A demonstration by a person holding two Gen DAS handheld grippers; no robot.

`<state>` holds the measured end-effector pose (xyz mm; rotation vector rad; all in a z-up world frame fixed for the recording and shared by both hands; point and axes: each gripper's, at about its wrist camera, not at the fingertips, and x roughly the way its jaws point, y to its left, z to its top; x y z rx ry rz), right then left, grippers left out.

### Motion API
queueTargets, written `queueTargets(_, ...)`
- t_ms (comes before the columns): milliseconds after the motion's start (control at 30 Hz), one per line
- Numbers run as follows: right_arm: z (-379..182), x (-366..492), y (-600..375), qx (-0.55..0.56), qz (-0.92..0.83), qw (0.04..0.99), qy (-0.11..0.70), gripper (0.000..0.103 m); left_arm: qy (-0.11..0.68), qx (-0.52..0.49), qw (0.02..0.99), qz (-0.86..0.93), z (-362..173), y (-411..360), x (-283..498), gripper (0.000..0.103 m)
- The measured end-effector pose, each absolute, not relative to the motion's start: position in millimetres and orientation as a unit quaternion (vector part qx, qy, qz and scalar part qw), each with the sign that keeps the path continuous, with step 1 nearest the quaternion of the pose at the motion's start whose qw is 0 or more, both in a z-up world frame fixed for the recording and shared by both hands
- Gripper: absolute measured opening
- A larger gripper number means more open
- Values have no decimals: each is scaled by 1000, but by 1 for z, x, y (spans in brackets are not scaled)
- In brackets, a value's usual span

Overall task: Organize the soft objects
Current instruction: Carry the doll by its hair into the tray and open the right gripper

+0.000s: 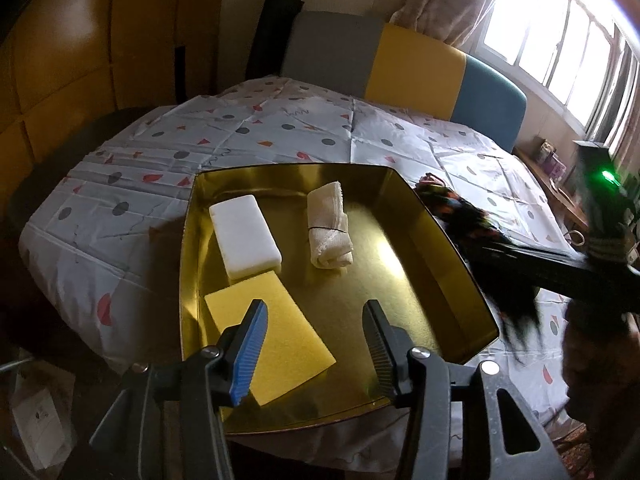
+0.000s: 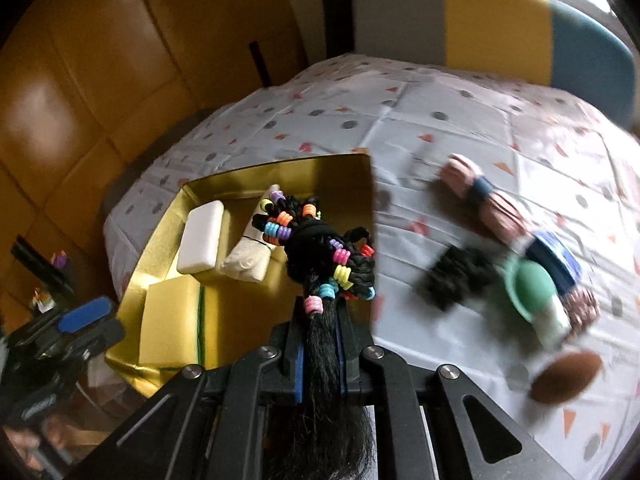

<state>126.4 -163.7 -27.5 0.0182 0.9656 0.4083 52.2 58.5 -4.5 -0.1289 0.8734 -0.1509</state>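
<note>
Left wrist view: left gripper (image 1: 316, 334) angled down over the near end of the gold tray (image 1: 440, 232), jaws apart w/ nothing between them. The blue-padded finger sits above the yellow sponge (image 1: 280, 344). Also in the tray: white sponge (image 1: 245, 236) and rolled white cloth (image 1: 329, 230), side by side, apart.

Right wrist view: right gripper (image 2: 320, 320) tilted down, jaws clenched on a black hair bundle w/ coloured beads (image 2: 324, 252), the loose strands trailing back over the gripper body. It hangs above the tray's right edge and blocks part of the tray floor.

On the patterned tablecloth (image 2: 420, 120), right of the tray & blurred: pink ribbed roll w/ a blue band (image 2: 476, 188), black fuzzy piece (image 2: 456, 276), green item (image 2: 532, 292), brown oval pad (image 2: 568, 376). Multicolour chair back (image 1: 420, 64) behind the table.
</note>
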Motion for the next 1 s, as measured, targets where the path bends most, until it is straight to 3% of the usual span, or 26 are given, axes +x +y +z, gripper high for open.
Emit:
queueTargets(333,-54,186,-114,-57,155,857,489,12,434,-77,895,-65,-14,75,54,50)
queueTargets(533,-67,205,-107,-50,144,852,500,27,441,-85,892,-59,-20,80,55,50)
queueTargets(633,-58,200,-112,-33,156,859,487,44,444,-86,890,-57,-21,80,57,50)
queueTargets(1000,-29,164,-178,22,141,886,440,48,456,-81,883,-77,-23,64,57,50)
